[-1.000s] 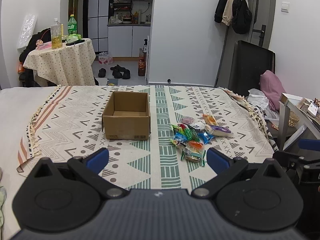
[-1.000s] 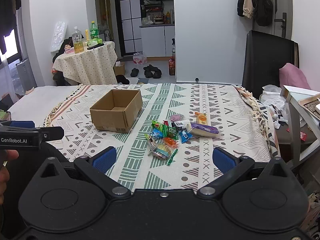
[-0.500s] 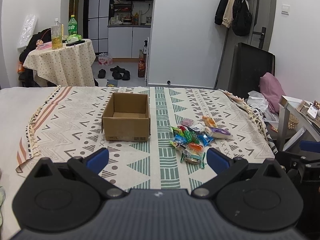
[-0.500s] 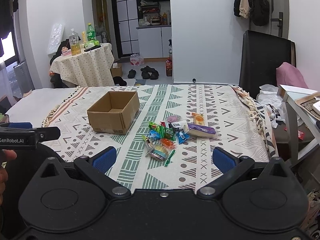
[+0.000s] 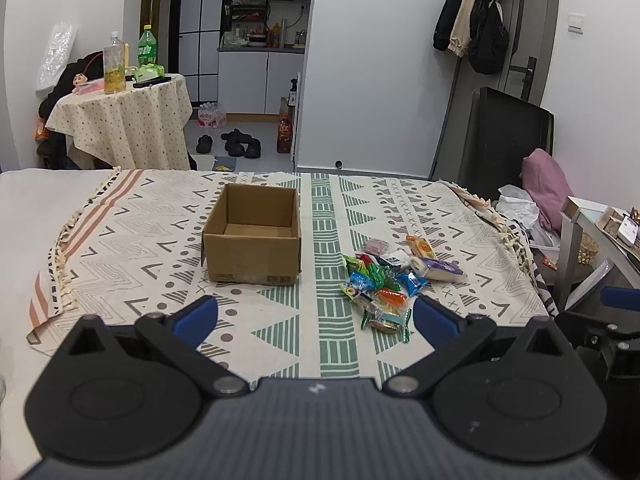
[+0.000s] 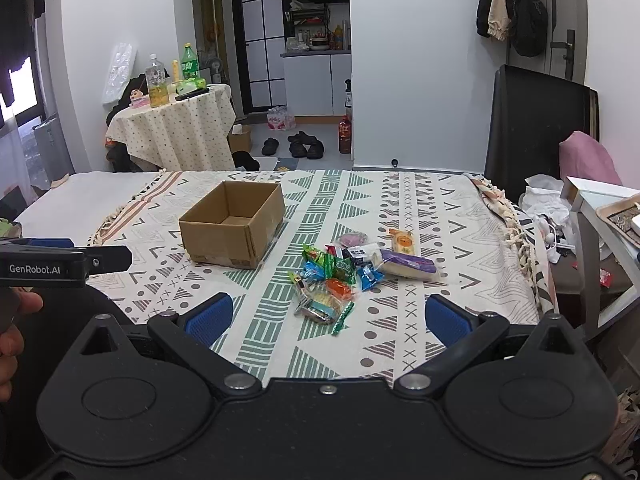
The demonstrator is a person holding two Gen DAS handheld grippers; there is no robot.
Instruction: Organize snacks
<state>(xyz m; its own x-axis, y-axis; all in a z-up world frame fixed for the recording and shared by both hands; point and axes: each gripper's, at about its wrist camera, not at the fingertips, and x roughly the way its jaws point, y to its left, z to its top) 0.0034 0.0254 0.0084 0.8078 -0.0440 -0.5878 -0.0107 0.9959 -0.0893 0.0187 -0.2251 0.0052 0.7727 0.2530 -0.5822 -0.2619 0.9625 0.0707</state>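
Observation:
An open, empty cardboard box (image 5: 252, 236) (image 6: 234, 224) stands on the patterned cloth (image 5: 160, 240). To its right lies a heap of wrapped snacks (image 5: 384, 280) (image 6: 340, 276), among them a purple-and-white pack (image 5: 438, 269) (image 6: 406, 264) and an orange pack (image 5: 420, 245) (image 6: 404, 240). My left gripper (image 5: 316, 316) hangs open short of the box and the heap, nothing between its blue pads. My right gripper (image 6: 328, 316) is open too, just in front of the snacks. The left gripper's body (image 6: 60, 266) shows at the left of the right wrist view.
The cloth covers a bed with a bare white strip (image 5: 36, 196) on the left. A black chair (image 5: 504, 140) and a pink bundle (image 5: 546, 184) stand at the right, beside a white side table (image 6: 600, 208). Behind, a round table with bottles (image 5: 120, 116).
Both views have risen and drawn back slightly, so the box and snacks sit a little lower and smaller. Both grippers stay open; nothing on the cloth has moved.

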